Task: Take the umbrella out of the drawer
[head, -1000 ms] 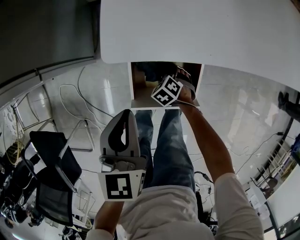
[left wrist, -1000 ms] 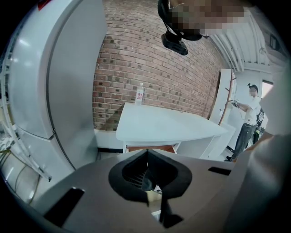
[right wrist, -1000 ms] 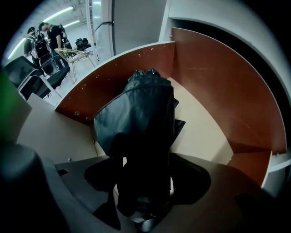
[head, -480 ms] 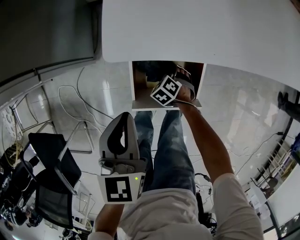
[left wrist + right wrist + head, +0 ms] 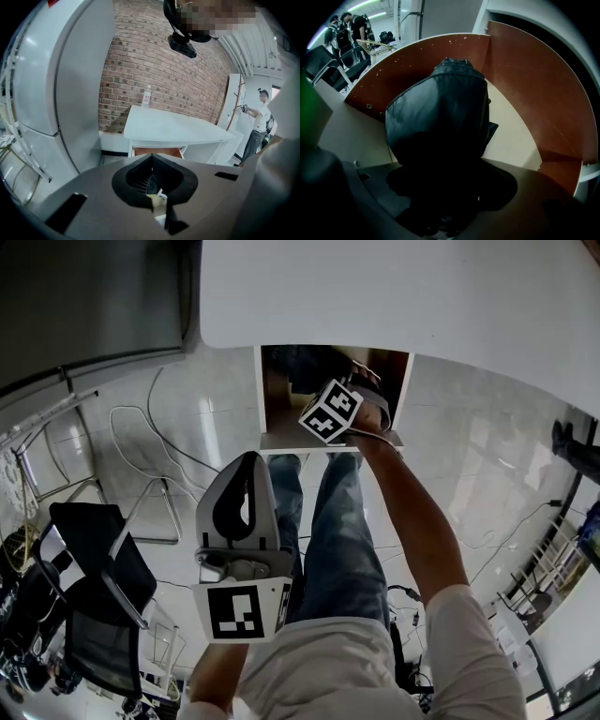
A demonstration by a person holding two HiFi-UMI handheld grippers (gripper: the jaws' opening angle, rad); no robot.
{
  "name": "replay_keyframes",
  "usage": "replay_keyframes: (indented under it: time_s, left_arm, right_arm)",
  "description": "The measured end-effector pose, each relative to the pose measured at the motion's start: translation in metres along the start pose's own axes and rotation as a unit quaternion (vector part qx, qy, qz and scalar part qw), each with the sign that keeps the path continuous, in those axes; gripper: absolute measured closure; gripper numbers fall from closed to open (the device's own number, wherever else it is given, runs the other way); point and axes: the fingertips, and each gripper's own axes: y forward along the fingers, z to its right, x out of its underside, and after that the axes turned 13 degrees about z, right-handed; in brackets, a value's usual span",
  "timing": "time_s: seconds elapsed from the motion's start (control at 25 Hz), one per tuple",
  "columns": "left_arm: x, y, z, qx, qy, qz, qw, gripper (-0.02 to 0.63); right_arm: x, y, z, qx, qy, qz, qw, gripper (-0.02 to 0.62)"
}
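– How many things does the head view show?
– Two grippers. The left gripper [image 5: 248,465] hangs at 7 o'clock beside the person's legs [image 5: 333,521]. The right gripper [image 5: 349,401] reaches into one open drawer [image 5: 263,395] at 12, under a white table [image 5: 394,296]. One black chair [image 5: 94,559] stands at 8, and cables [image 5: 141,427] lie on the glossy floor [image 5: 206,399].
– And the left gripper view?
– Its jaws meet with nothing between them. One bottle [image 5: 147,97] stands on the table, before a brick wall [image 5: 159,61].
– The right gripper view?
– The jaws are clamped on one black folded umbrella [image 5: 438,117], inside the drawer with brown walls around it.
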Motion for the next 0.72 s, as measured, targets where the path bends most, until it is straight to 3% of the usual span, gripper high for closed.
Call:
replay_keyframes:
  time_s: [0.16,0.32,0.72]
  left_arm:
    - [0.0009,-0.0017,0.0028,-0.001,-0.005,0.001,1.0000,0.589]
    - [0.0032,0.0003,0.0039,0.001,-0.003,-0.003,1.0000,0.589]
    - [0.0035,-0.0011,0.0014,0.001,-0.005,0.000,1.0000,0.589]
  right_arm:
    - [-0.0001,-0.0012,0.0009,-0.001,-0.002,0.003,1.000,0.273]
    - [-0.0016,-0.0032,0.0012,-0.003,0.005,0.014,1.000,0.325]
    - [-0.0035,-0.0084,0.0049,-0.011,0.014,0.017,1.000,0.357]
